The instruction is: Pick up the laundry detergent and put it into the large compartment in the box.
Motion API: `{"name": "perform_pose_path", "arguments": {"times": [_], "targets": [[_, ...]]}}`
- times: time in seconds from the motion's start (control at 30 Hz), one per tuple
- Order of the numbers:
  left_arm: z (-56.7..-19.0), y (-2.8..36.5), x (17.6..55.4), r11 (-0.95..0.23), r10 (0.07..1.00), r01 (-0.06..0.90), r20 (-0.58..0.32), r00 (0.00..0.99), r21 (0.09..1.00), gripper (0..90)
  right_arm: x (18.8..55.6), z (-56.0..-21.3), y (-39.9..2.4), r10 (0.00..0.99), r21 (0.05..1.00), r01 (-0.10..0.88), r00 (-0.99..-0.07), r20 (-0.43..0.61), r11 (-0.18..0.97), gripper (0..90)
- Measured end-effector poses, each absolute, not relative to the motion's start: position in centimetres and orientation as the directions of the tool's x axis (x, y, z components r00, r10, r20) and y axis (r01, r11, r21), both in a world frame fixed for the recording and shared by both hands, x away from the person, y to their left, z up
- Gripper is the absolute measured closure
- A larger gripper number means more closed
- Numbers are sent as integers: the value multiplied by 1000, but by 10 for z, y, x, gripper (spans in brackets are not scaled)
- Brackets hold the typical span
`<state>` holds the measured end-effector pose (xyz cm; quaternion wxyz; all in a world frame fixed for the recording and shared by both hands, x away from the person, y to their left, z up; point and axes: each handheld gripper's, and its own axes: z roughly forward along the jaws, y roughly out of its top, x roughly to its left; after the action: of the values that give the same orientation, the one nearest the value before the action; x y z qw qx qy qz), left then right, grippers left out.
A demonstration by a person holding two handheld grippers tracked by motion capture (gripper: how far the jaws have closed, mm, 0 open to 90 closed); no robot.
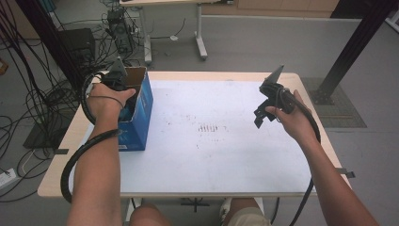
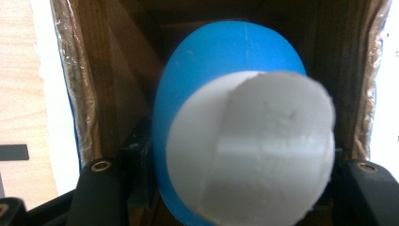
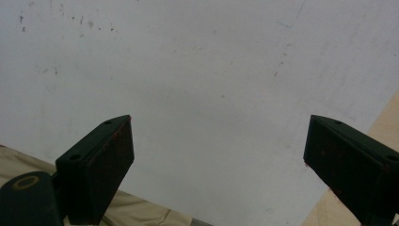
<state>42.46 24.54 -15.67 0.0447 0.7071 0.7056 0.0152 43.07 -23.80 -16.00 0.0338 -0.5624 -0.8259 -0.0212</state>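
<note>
Two black jaws of our left gripper [image 2: 216, 188] pinch a blue, egg-shaped object [image 2: 221, 61] with a white flat face, inside the open blue cardboard box [image 1: 141, 106] at the table's left side. Our left hand [image 1: 106, 101] reaches into that box from above. Our right gripper [image 3: 219, 160], jaws spread wide and holding nothing, hangs over the white tabletop [image 1: 211, 141] in our right hand [image 1: 294, 117].

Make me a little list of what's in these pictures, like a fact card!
box: blue cardboard box, open top, at the table's left side
held thing: blue and white rounded object, inside the box
left gripper: in the box, jaws closed on the object
right gripper: jaws wide apart, nothing between them, above the white table top
</note>
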Motion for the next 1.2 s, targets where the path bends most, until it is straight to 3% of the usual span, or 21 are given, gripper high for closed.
{"name": "perform_pose_path", "arguments": {"times": [1.2], "targets": [[-157,243,425,-6,999,997,-39,9,82,372,430,-155,-236,927,-2,929,-370,65,371,87]]}}
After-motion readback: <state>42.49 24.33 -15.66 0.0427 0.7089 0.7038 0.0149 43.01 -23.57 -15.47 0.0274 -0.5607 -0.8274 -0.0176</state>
